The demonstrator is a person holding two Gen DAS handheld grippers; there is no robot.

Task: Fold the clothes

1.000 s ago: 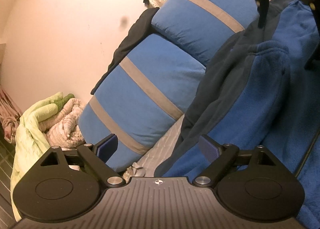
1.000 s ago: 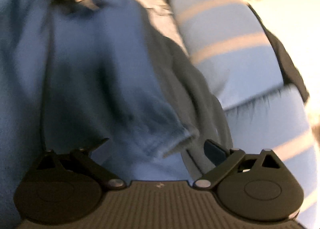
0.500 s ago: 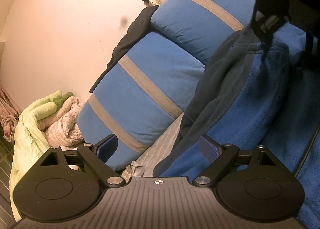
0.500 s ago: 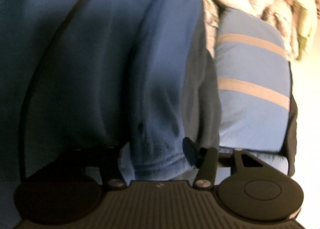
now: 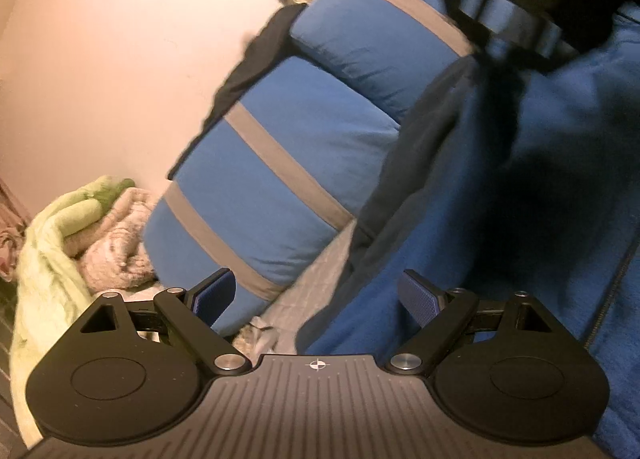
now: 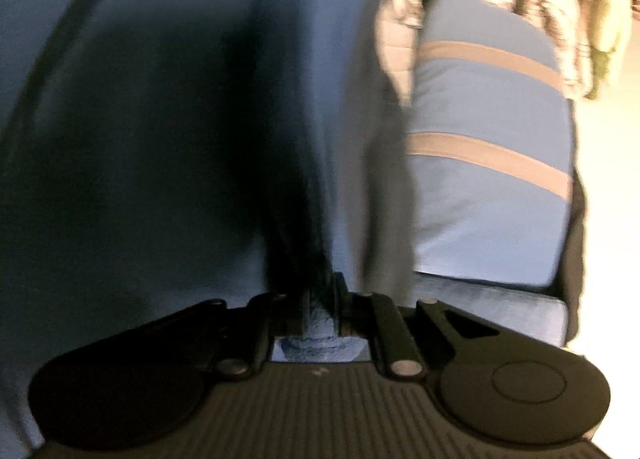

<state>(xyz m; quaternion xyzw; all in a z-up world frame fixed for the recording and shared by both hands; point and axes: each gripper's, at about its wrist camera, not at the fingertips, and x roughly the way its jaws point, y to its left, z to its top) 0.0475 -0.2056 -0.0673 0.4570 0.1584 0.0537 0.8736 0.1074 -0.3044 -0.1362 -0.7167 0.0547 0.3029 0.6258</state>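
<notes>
Fleece jacket [image 5: 500, 219] draped on the bed, dark edge against striped pillows [image 5: 280, 187] | right gripper [image 6: 320, 315] closing, clenched on a fleece fold | left gripper [image 5: 316, 295] spread wide, empty, open sheet [image 5: 304, 291] between its fingers | green and pink blankets [image 5: 80, 243] heaped by the wall [image 5: 120, 59]

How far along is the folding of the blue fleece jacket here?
Early. Done: nothing looks folded; the blue fleece jacket lies rumpled against the striped pillows. In hand: the right gripper is closing on a bunch of its fabric. Left: the left gripper is open and empty; all folds remain.
</notes>
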